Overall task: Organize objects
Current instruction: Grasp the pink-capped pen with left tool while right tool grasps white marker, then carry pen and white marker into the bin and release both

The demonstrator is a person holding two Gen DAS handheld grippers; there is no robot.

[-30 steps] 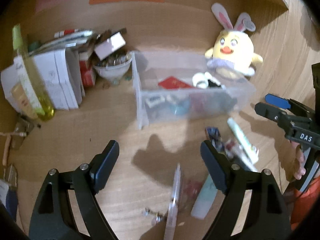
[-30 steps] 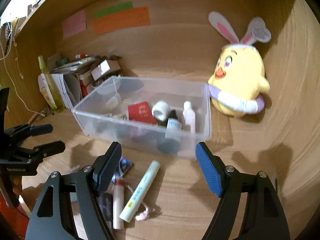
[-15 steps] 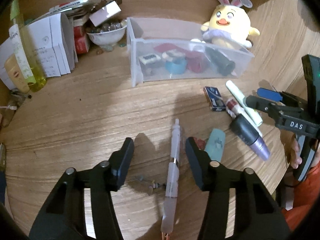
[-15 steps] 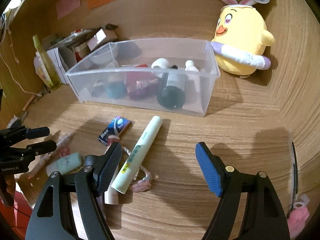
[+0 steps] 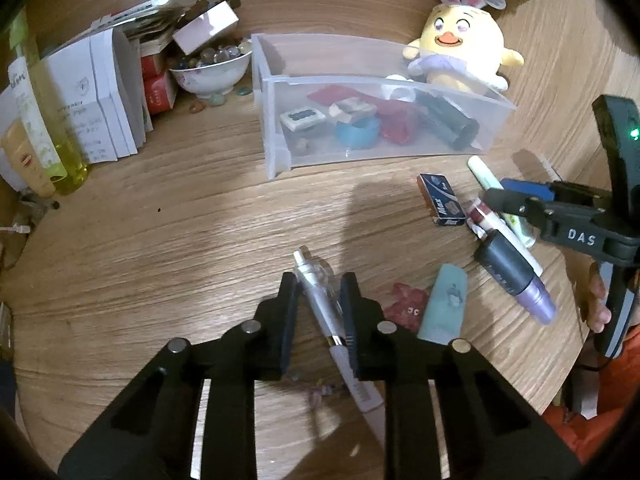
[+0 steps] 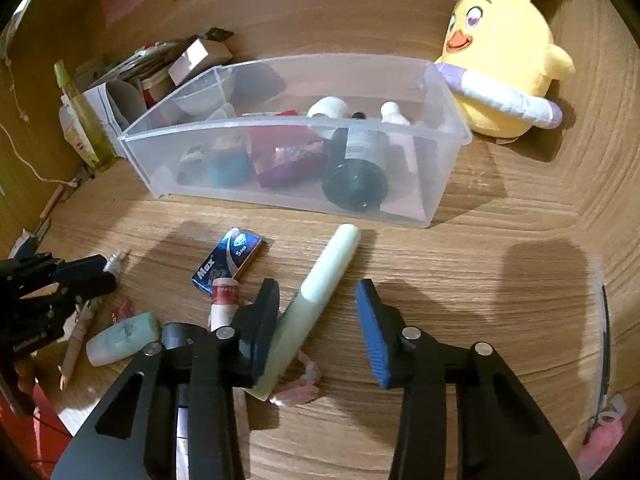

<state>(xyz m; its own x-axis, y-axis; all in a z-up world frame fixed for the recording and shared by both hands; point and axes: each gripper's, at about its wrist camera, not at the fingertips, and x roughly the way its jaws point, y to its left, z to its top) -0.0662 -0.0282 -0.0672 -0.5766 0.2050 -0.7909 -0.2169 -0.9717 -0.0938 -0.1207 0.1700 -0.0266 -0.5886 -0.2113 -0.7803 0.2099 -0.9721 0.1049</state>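
Our left gripper (image 5: 318,300) has its fingers narrowed around a clear pen (image 5: 320,300) that lies on the wooden desk (image 5: 160,260); whether the pads actually press it we cannot tell. Just right of that pen lie a red rubbery toy (image 5: 406,307) and a pale teal eraser (image 5: 444,308). Further right we see a dark marker with a purple cap (image 5: 514,278), a blue box marked Max (image 6: 228,260) and a pale green tube (image 6: 316,300). Our right gripper (image 6: 316,324) hangs wide open over that tube, one finger beside it, gripping nothing. Behind these things stands a clear plastic bin (image 6: 440,92) holding small items, with a yellow plush chick (image 6: 504,52) touching its right end.
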